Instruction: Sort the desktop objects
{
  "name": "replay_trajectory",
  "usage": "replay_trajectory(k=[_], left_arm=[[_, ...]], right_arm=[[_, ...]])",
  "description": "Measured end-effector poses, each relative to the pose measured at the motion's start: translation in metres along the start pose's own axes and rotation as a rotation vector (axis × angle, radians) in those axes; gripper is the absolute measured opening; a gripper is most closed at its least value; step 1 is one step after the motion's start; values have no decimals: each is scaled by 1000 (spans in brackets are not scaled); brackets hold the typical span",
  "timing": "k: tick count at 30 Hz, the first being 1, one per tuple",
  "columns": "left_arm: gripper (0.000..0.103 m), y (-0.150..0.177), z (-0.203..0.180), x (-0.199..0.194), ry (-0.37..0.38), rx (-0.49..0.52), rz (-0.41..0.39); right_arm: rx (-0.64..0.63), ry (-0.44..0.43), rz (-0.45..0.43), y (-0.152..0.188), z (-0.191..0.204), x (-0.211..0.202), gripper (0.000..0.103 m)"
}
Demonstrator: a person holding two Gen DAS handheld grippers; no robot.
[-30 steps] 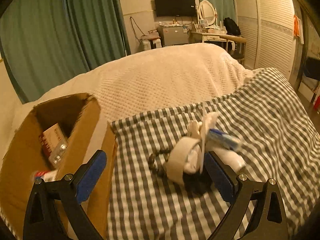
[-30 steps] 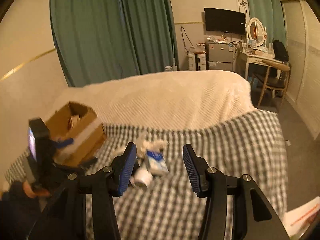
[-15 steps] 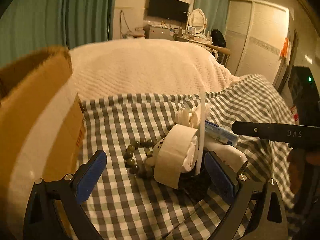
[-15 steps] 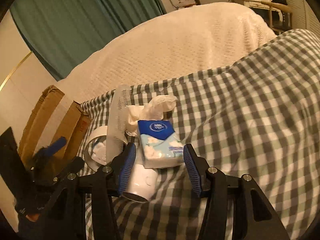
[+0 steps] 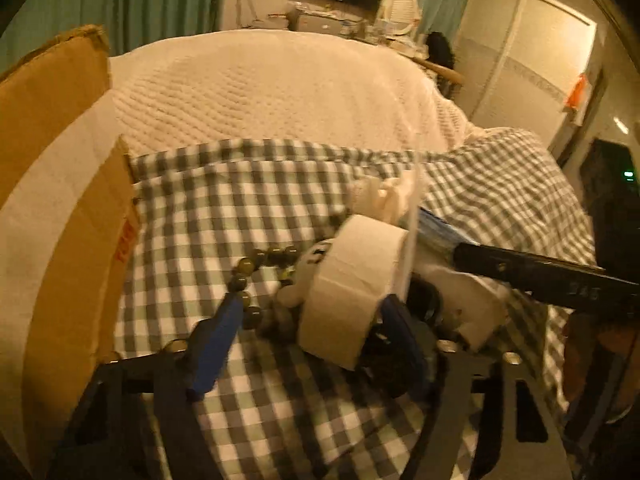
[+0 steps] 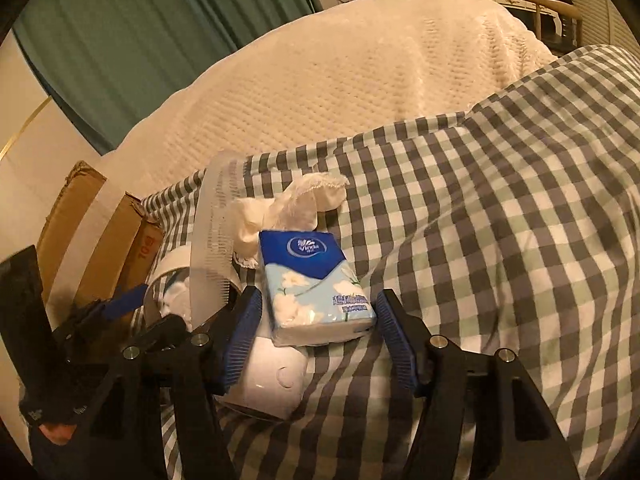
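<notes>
A pile of objects lies on the checked cloth (image 6: 500, 208). My left gripper (image 5: 308, 336) is open, its fingers either side of a white tape roll (image 5: 352, 288) and a dark bead bracelet (image 5: 248, 280). My right gripper (image 6: 316, 340) is open, its blue pads either side of a blue tissue pack (image 6: 316, 284). The pack rests on a white round object (image 6: 272, 380). A clear plastic ruler (image 6: 212, 252) stands next to a crumpled white tissue (image 6: 292, 204). The tape roll also shows in the right wrist view (image 6: 172, 264).
A brown cardboard box (image 5: 52, 184) stands left of the pile and also shows in the right wrist view (image 6: 96, 240). A cream bedspread (image 6: 340, 80) lies behind the checked cloth. Green curtains, a TV and a dresser are far behind.
Both grippers moved closer to the pile. The left fingers closed in around the tape roll and beads. The right pads now flank the tissue pack.
</notes>
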State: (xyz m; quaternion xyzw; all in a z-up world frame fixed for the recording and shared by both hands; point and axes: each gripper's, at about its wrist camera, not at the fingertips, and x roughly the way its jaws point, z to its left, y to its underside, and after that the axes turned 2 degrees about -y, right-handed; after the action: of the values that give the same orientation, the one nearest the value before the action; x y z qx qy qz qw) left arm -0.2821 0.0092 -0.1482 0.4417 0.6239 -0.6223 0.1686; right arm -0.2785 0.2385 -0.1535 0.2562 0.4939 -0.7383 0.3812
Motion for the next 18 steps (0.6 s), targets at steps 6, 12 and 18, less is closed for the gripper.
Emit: replay_trajectory(k=[6, 12, 18], left_arm=[[32, 3, -17, -7, 15, 69, -34], [32, 1, -13, -10, 15, 53, -57], [32, 0, -11, -32, -21, 49, -100]], right_arm=[[-12, -1, -2, 4, 3, 2, 53], [-1, -1, -23, 8, 3, -7, 49], [-19, 25, -55, 12, 8, -23, 49]])
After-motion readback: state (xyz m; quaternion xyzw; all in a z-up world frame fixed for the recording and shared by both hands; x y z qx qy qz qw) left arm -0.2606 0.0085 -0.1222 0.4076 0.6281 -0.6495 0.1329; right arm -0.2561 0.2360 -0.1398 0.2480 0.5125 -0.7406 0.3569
